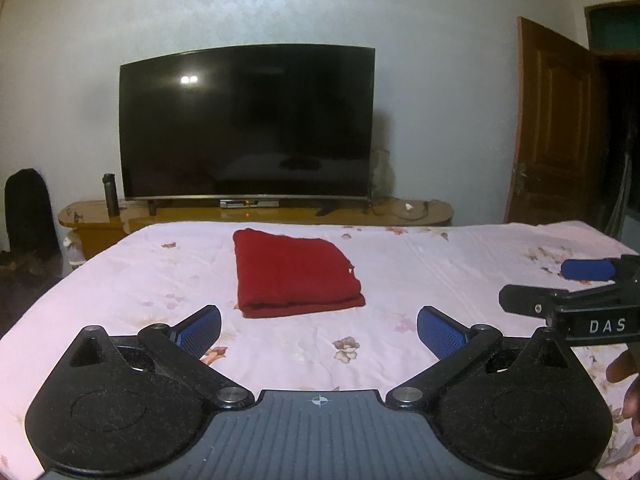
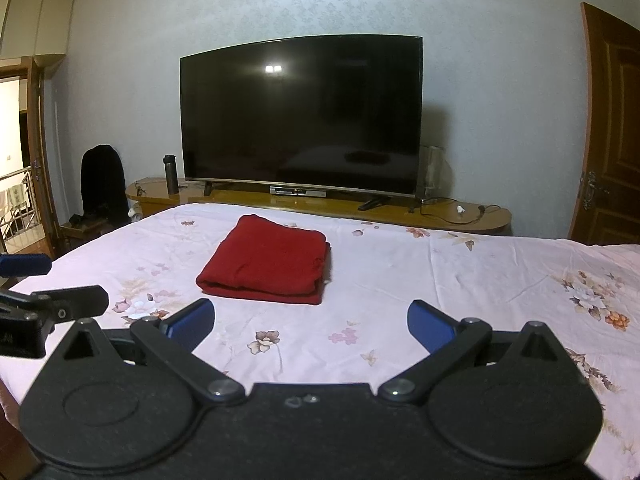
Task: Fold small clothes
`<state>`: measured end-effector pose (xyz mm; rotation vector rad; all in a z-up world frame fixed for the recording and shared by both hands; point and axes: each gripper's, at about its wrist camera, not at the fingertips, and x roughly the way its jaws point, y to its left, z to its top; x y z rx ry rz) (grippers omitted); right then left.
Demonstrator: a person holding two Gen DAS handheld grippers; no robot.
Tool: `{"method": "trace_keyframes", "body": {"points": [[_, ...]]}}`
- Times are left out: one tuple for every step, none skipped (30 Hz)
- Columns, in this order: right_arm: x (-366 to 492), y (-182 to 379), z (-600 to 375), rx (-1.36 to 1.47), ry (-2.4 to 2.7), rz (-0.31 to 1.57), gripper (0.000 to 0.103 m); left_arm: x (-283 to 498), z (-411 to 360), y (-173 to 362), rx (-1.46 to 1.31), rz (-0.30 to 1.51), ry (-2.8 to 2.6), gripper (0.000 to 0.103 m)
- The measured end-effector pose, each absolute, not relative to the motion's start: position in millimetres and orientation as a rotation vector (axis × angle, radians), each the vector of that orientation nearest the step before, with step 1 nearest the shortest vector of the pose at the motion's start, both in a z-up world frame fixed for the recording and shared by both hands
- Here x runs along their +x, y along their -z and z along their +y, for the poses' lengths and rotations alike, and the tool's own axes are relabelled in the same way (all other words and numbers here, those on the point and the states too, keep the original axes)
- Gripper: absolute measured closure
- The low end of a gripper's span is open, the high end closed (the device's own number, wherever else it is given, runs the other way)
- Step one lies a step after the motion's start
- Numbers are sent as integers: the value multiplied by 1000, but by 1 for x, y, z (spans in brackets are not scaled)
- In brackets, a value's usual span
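Red cloth (image 1: pixel 294 272) folded into a neat rectangle, lying flat on bed (image 1: pixel 440 264), toward the far side near the foot edge. Doubled layers visible along the near edge; small white fleck at its right edge. Bed sheet pale pink with scattered flower print.

Left gripper (image 1: pixel 319 332) held low over the near part of the bed, blue pads (image 1: pixel 200 330) spread wide, nothing between them. Cloth straight ahead, well apart from the fingertips.

Right gripper (image 2: pixel 311 326) likewise low over the bed, blue pads (image 2: pixel 430 326) wide apart, empty. Cloth (image 2: pixel 266 266) ahead and slightly left of its centre line, not touched.

Each gripper seen at the edge of the other's view: right one at the right side of the left wrist view, marked "DAS", one blue pad showing; left one at the left side of the right wrist view. Part of a hand (image 1: pixel 628 384) visible at the right edge of the left wrist view, beneath the right gripper.

Beyond the bed: long wooden table (image 2: pixel 460 216) against the wall, carrying a large dark TV (image 2: pixel 300 116), a dark bottle (image 2: pixel 171 174) left of the screen, cables on the right end. Brown door (image 2: pixel 608 128) at far right. Dark chair (image 2: pixel 102 184) left of the table.
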<state>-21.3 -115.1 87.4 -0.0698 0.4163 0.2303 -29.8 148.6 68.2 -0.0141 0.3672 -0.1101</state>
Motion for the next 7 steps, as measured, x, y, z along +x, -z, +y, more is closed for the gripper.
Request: {"method": "trace_keyframes", "body": {"points": [[-21,-87,-115,-71,-232,416,1,-30,149,-69,-17,364,112,0],[-21,-87,-115,-71,-233,415,1,-31,149,-69,-15,356,109,0],[-21,-88,-115,-70,-235,414,1,-31,149,-69,-12,352,105,0],[-20,-87,-115,-70,-235,413,1,-31,149,-69,-12,351,100,0],[-20,-88,-114,-70,-238,411,1,-31,149,-70,-15,350,99,0],[-19,-88,-116,-71,-242,410,1,-30,149,-70,-20,356,99,0],[-19,-88,-116,-71,-246,408,1,-29,150,-70,-28,366,98,0]]}}
